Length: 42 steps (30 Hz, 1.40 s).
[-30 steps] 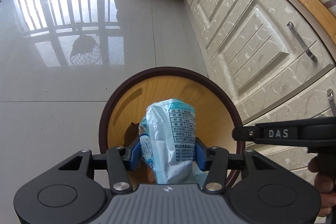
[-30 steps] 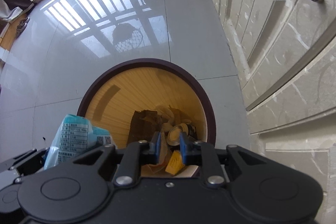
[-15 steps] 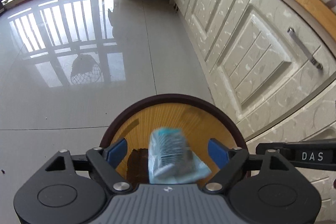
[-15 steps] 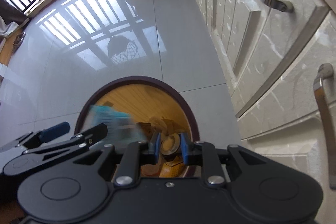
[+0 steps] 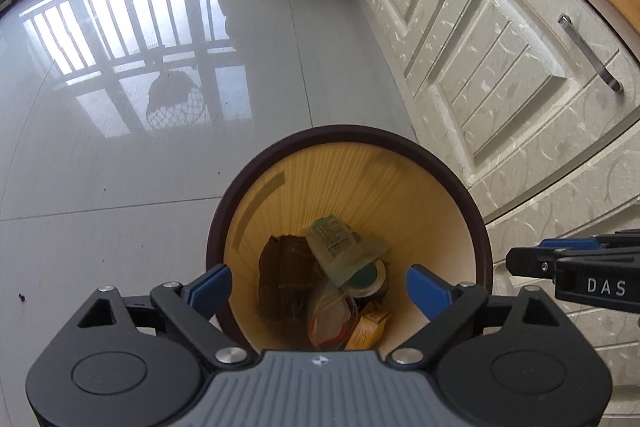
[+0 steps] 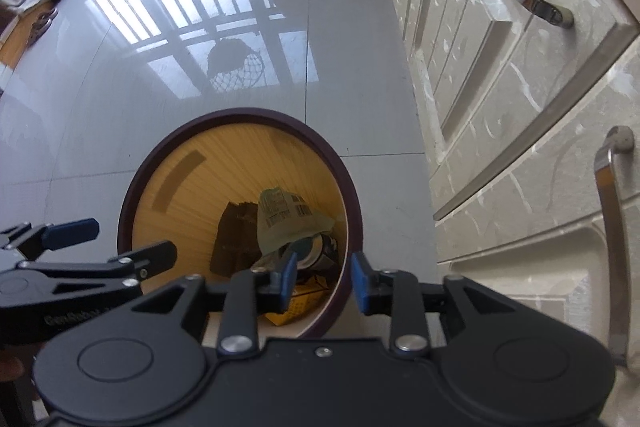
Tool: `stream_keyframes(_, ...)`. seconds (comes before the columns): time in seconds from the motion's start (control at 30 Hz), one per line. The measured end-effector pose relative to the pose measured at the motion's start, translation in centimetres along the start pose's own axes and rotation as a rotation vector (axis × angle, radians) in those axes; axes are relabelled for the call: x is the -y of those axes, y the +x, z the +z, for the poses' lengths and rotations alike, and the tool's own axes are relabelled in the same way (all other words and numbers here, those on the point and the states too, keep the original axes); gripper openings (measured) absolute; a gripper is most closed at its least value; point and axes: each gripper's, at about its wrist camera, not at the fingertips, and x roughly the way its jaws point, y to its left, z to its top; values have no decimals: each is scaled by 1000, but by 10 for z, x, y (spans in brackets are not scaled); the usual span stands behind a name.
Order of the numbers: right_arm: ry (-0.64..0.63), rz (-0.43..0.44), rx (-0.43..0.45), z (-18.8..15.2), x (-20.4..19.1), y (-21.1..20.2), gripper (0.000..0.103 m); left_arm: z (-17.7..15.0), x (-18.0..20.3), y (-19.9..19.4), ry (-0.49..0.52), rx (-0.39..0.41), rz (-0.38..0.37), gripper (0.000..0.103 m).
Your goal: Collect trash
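**Wrapper lies in the bin, both grippers bare above it**

The round bin (image 5: 347, 163), dark-rimmed with a pale wood-grain inner wall, stands on the glossy tiled floor (image 5: 120, 195) just beside the cream cabinet doors (image 5: 500, 75).

Inside the bin, the pale blue-green printed wrapper (image 5: 340, 245) lies on top of the other rubbish, tilted, with its printed panel facing up. It rests against a brown crumpled bag (image 5: 282, 279) on its left and partly covers a round tin lid (image 5: 370, 277). Nearer the camera within the bin sit a clear plastic piece (image 5: 328, 315) and a yellow carton (image 5: 370, 325).

The left gripper (image 5: 319, 291) hangs over the bin's near rim, pointing steeply down. Its jaws have just been opening and now stand spread wide, with nothing between the blue pads; the wrapper lies well below them on the heap.

The right gripper (image 6: 325, 281) hovers above the bin's right rim, on the cabinet side. Its jaws have just been opening too and stand partly apart, gripping nothing; only the bin's rim and contents show through the gap. In the right wrist view the left gripper appears to the left of the bin.
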Motion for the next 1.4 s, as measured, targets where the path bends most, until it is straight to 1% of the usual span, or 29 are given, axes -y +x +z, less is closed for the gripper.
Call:
stream_keyframes(0.07, -13, -4, 5, -2, 1, -4, 42, -1, 0, -5, -3, -2, 1, 96)
stream_keyframes(0.3, -15, -17, 25, -11, 7, -23, 50, -4, -4, -29, -16, 9, 11, 101)
stream_keyframes(0.37, -19, -21, 36, -15, 7, -29, 56, -5, -5, -37, -18, 14, 15, 102)
stream_keyframes(0.47, -14, -30, 51, -19, 6, -39, 61, -7, -7, -50, -21, 21, 20, 103)
stream_keyframes(0.5, -13, -31, 55, -21, 5, -42, 62, -8, -8, -55, -22, 26, 23, 103)
stream_keyframes(0.67, -20, -49, 79, -26, 2, -58, 73, -15, -13, -73, -36, 35, 37, 103)
stream_keyframes(0.83, -30, -60, 105, -35, 0, -76, 81, -23, -17, -90, -51, 44, 48, 103)
stream_keyframes(1.0, -39, -74, 119, -41, -1, -89, 90, -31, -18, -105, -40, 53, 75, 103)
stream_keyframes(1.07, -37, -79, 129, -44, 1, -96, 97, -34, -19, -109, -42, 55, 81, 103)
stream_keyframes(1.17, -34, -65, 144, -49, 2, -105, 100, -38, -20, -117, -53, 62, 84, 103)
stream_keyframes(1.23, -53, -72, 164, -52, -2, -113, 103, -41, -19, -123, -55, 69, 89, 103)
stream_keyframes(1.4, -71, -75, 208, -58, -7, -133, 103, -47, -16, -142, -62, 96, 86, 103)
